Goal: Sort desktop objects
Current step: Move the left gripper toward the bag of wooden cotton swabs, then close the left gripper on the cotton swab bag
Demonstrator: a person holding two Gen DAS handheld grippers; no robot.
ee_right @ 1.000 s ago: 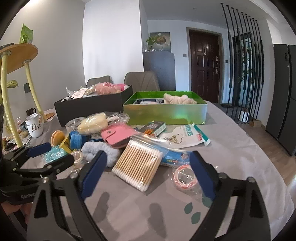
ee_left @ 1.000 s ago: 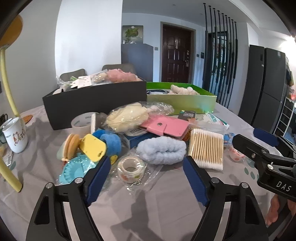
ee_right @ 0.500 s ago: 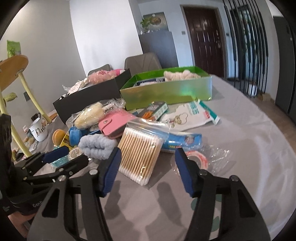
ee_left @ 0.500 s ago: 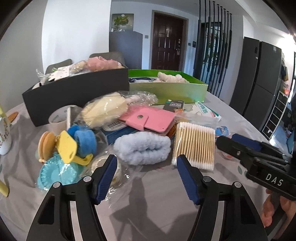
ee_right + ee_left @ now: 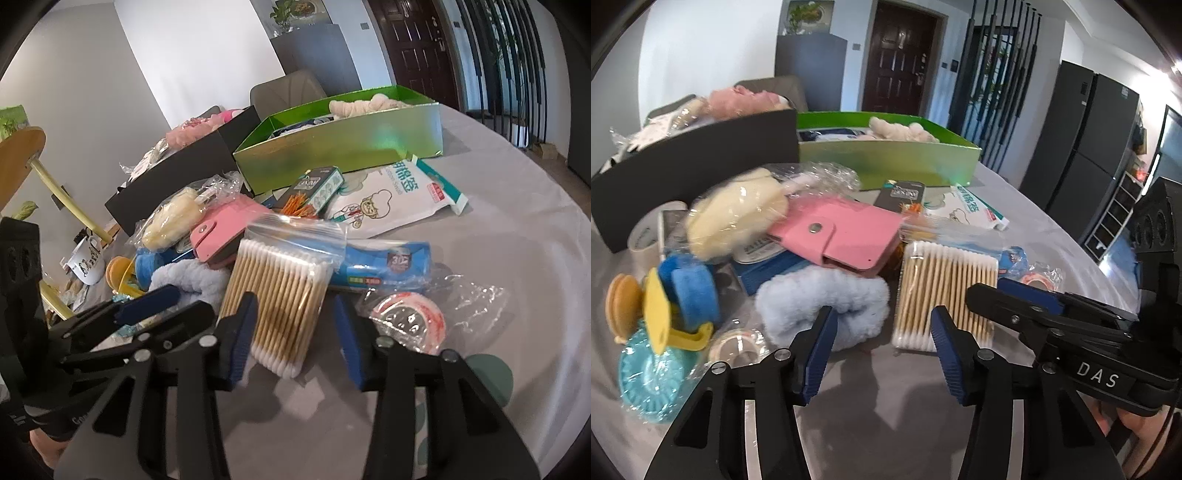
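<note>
Grey cloth tabletop [image 5: 498, 236] heaped with clutter, green cardboard box [image 5: 343, 147] far behind. Fluffy pale-blue fabric roll [image 5: 820, 299] near centre: soft, light, squeeze mid-body. Clear bag of wooden cotton swabs [image 5: 280, 291] just right: light, slippery, pinch across. Left gripper [image 5: 881, 347] and right gripper [image 5: 291, 339] both closing, nothing pinched yet.

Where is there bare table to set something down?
Bare grey table lies right of the white wipes packet, beyond the tape roll. Another strip sits in front of the cotton swabs. Left of them, toward the black box, it's crowded.
</note>
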